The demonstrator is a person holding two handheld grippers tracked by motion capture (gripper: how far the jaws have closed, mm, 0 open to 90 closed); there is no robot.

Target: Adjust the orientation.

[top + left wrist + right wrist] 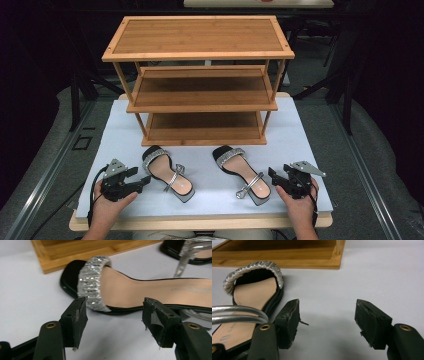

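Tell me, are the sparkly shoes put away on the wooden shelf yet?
Not yet. All tiers of the three-tier bamboo shoe rack look bare. Both black sandals with glittery silver straps, left sandal and right sandal, lie on the white table. The left gripper and right gripper sit open beside them, holding nothing. Picking up and shelving both remains.

Pale blue-white sheet (305,150) covers the bench (200,222), with a light wood edge showing at the near side. A three-tier bamboo shoe rack (197,37) stands at the far half of the bench, shelves bare. Grey floor (45,150) on both sides, a metal rail (370,175) running along the right. Dark stand legs (75,100) behind on the left. Room beyond is dim, almost black.
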